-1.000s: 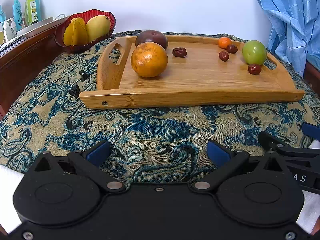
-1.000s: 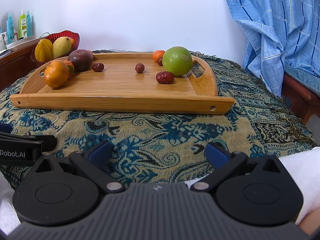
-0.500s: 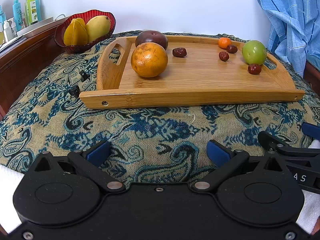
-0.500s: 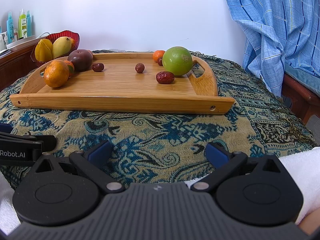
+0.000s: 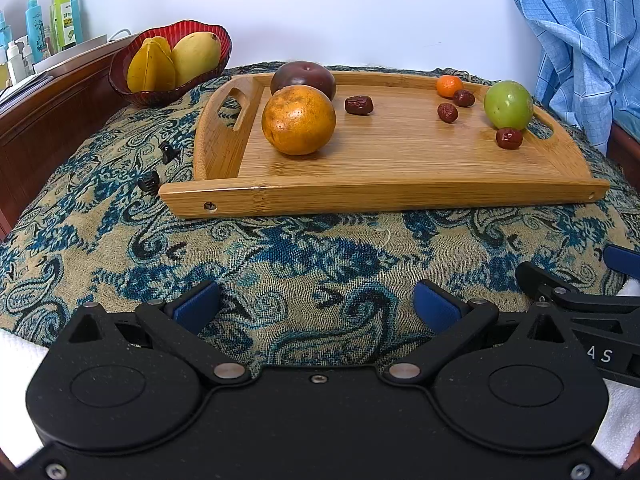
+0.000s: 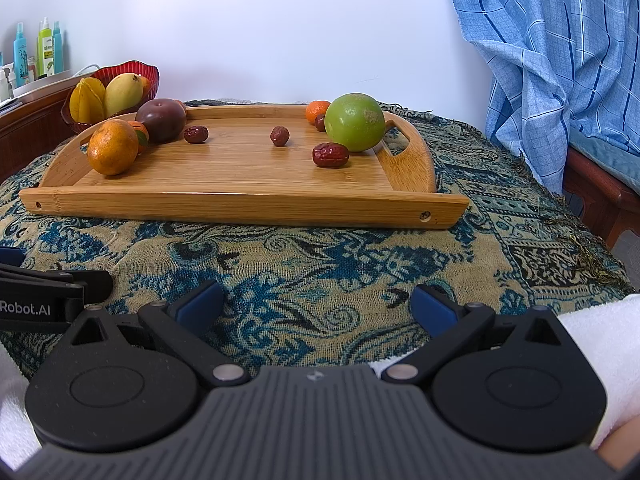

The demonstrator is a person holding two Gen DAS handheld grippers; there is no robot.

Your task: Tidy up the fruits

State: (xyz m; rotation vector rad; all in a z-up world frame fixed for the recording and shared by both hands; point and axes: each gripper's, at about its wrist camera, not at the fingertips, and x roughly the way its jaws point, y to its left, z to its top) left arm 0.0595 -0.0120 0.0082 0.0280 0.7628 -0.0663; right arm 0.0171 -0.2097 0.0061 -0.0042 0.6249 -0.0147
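A bamboo tray lies on the patterned cloth. On it sit a big orange, a dark purple fruit, a green fruit, a small tangerine and several red dates. A red bowl at the back left holds a starfruit and a mango. My left gripper and right gripper rest open and empty over the cloth, well short of the tray.
Bottles stand on a wooden ledge at the far left. A blue checked cloth hangs at the right over a wooden seat. Two small black clips lie on the paisley cloth left of the tray.
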